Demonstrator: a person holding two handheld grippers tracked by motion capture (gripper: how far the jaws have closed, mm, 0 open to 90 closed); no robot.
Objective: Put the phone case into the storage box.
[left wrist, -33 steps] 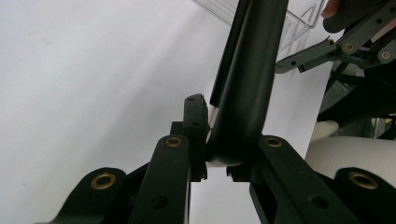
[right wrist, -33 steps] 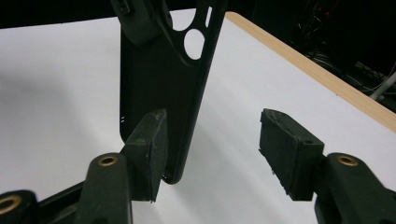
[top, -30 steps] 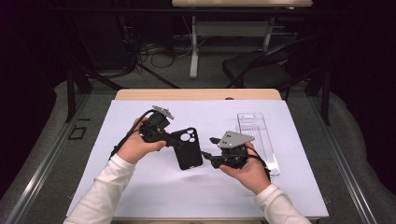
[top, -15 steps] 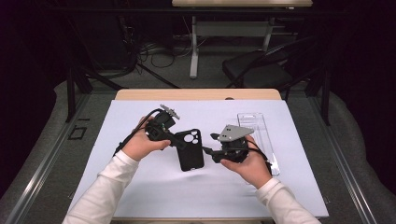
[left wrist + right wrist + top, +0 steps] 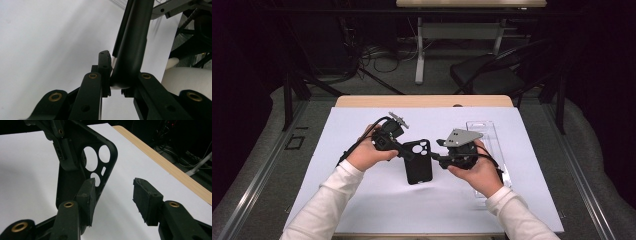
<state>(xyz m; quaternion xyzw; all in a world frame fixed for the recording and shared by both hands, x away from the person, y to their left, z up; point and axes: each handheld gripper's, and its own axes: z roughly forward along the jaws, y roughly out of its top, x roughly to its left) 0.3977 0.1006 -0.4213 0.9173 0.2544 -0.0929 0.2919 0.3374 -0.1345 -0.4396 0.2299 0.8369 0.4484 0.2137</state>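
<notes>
At frame centre, the left gripper (image 5: 408, 154) pinches a black phone case (image 5: 418, 162). Just to its right, the right gripper (image 5: 435, 156), jaws closing, stands spread beside the case's edge.

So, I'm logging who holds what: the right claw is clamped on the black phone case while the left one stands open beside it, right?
No, the sides are swapped. The left claw is clamped on the black phone case, as the left gripper view shows. The right claw stands open beside it, its jaws having just been closing with nothing between them in the right gripper view.
</notes>
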